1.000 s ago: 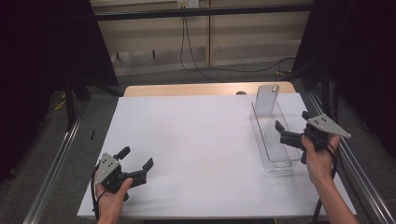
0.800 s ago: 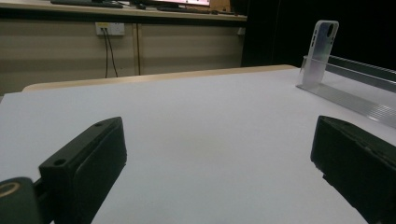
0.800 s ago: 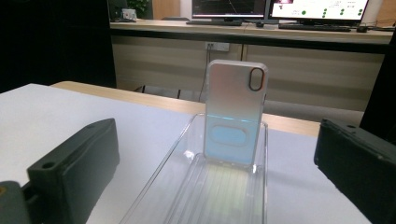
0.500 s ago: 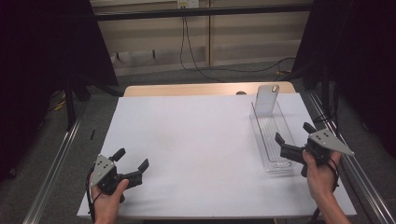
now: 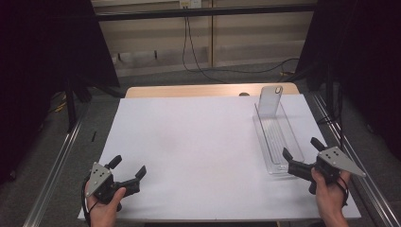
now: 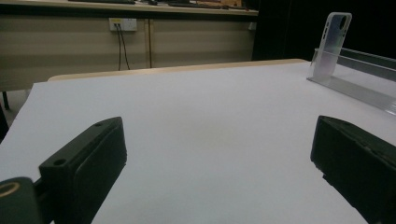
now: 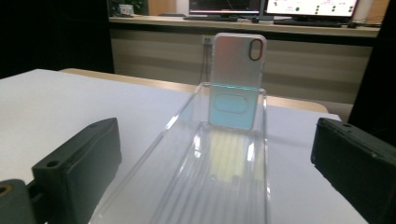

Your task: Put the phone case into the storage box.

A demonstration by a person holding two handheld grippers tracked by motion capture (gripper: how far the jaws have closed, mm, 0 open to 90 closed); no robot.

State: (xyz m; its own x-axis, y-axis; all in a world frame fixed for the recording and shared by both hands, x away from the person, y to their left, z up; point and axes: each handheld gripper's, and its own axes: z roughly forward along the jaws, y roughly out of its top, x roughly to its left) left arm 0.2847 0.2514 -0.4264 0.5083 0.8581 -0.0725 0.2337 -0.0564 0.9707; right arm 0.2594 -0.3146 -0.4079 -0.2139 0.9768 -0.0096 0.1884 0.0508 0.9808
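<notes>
A clear phone case (image 5: pixel 271 100) (image 7: pixel 237 80) (image 6: pixel 331 43) stands upright at the far end of a long clear plastic tray (image 5: pixel 276 139) (image 7: pixel 219 177) (image 6: pixel 369 79) on the right side of the white table. My right gripper (image 5: pixel 302 152) (image 7: pixel 219 186) is open at the tray's near end, its jaws pointing along the tray toward the case, with nothing between them. My left gripper (image 5: pixel 128 166) (image 6: pixel 215 172) is open too, low over the near left corner of the table, and holds nothing.
The white table top (image 5: pixel 198 142) has a bare wooden strip (image 5: pixel 189 90) at its far edge. Metal rails (image 5: pixel 54 165) run along both sides. Cables (image 5: pixel 198 52) hang on the back wall, and dark curtains stand on either side.
Both hands have drawn back toward the near edge of the table. The right gripper has slid from the tray's middle to its near end. Both stay open.
</notes>
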